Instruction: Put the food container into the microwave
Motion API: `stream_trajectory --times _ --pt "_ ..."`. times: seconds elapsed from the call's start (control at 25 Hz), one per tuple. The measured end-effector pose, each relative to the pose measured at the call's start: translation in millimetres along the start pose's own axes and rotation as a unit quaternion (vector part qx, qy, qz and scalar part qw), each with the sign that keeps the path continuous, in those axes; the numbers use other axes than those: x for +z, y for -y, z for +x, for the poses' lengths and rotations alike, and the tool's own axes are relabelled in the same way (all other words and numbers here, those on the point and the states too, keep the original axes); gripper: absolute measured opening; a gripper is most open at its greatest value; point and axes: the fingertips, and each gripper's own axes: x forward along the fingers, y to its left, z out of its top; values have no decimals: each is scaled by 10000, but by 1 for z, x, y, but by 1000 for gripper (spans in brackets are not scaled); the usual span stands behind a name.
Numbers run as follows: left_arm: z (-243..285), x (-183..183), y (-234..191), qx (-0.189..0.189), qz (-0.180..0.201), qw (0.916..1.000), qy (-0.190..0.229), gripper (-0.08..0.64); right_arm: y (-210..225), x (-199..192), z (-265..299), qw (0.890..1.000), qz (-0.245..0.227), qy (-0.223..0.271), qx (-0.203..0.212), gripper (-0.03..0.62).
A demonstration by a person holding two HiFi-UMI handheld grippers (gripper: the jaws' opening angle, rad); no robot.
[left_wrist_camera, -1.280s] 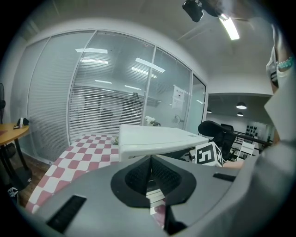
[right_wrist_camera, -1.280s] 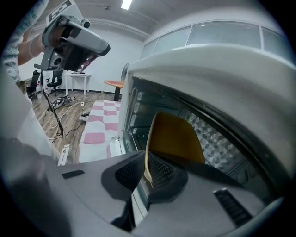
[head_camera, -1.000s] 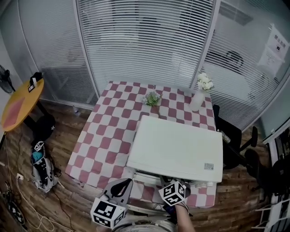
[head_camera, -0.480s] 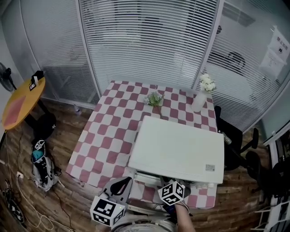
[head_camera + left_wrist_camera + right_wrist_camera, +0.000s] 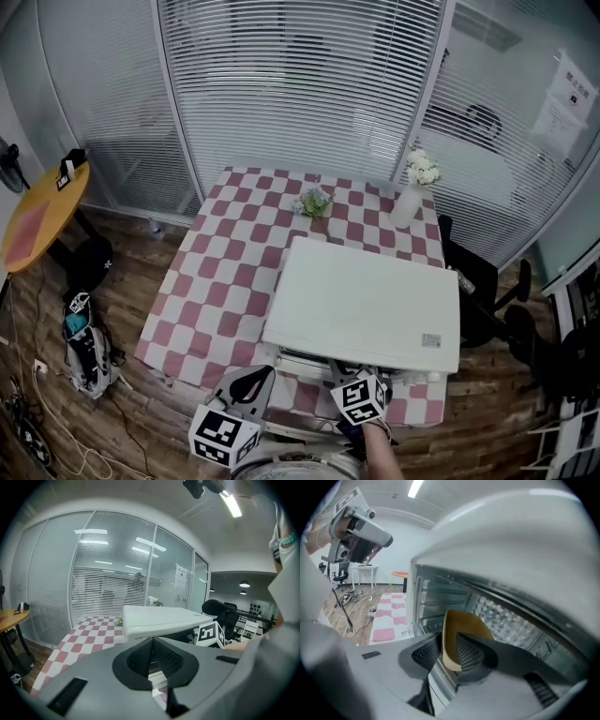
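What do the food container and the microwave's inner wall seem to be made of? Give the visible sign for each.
Food container: probably paper pulp or matte plastic; tan, dull, thin rim.
Microwave's inner wall: looks like metal; grey, glossy, embossed diamond pattern.

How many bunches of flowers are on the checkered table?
2: a small green bunch near the middle of the far edge of the checkered table, and white flowers in a white vase at its far right corner. The microwave may hide more.

On bench (image 5: 216, 281), microwave (image 5: 361, 305) stands near right; vase (image 5: 407, 208) and flowers (image 5: 314, 202) behind it; container (image 5: 461, 630) at its open front.
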Motion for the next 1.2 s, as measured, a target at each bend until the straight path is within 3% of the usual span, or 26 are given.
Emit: stream_trajectory --times 0.2,0.64,1.2 --pt "-2 0 5 -120 48 9999 -4 14 11 5 -15 9986 441 244 -150 118" --pt "3 -1 22 -518 219 9984 -76 14 13 -4 -46 9943 888 458 -375 156" --pt "-2 -9 47 -849 335 9957 -155 14 2 -14 -72 9919 1091 423 -501 155"
